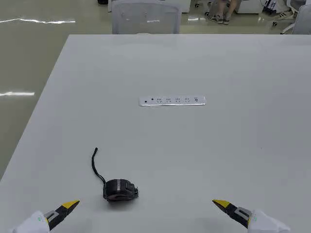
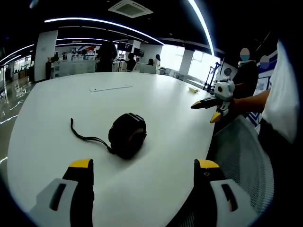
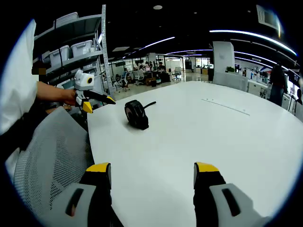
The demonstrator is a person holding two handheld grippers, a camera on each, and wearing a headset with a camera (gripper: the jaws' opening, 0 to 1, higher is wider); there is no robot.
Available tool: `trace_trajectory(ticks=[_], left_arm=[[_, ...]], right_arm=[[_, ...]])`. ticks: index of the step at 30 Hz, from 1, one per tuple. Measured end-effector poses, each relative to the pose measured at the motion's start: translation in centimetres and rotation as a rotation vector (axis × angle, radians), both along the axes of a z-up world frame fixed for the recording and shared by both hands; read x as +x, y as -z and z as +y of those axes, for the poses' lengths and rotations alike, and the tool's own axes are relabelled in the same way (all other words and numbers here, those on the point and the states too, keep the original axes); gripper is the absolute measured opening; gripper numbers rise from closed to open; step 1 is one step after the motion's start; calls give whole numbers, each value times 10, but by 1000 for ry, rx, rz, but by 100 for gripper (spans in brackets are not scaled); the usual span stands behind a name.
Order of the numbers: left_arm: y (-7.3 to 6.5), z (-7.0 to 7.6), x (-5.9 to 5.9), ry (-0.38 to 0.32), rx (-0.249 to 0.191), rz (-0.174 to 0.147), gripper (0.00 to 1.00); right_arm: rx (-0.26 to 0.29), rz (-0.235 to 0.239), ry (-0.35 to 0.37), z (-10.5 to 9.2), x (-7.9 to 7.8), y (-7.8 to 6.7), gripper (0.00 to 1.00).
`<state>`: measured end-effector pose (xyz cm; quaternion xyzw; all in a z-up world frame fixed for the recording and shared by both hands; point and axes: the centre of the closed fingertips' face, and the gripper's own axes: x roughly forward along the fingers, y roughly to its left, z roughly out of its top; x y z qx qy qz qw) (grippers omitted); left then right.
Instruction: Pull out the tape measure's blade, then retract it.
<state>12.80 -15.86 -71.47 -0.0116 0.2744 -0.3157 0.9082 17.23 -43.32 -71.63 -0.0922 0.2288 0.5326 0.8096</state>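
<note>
While both stand wide open and empty, left claw (image 2: pixel 143 163), right claw (image 3: pixel 152 167), black round tape measure (image 1: pixel 119 190) resting on pale grey worktop (image 1: pixel 194 145), nearer the left.

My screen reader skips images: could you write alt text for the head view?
A black tape measure with its strap lies near the front of a white table, between the left tongs and right tongs, nearer the left. A power strip lies farther back.

Bright overhead light. Ceiling strip lights (image 2: pixel 94 20) bend with fisheye distortion in both gripper views. White glare streaks the floor (image 1: pixel 29 58) far left. The tape measure (image 1: pixel 120 189) casts a faint shadow on the table (image 1: pixel 218 145).
</note>
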Motion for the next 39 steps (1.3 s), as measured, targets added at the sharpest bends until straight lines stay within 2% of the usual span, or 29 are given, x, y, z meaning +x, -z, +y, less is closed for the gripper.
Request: trace_trajectory(ticks=[23,39], left_arm=[[3,0,4,0,8,5,84],[6,-3,23,60,64,-4,80]], right_arm=[[19,6,-20,7,2,1,68],[33,12,-67,22,11,2,65]])
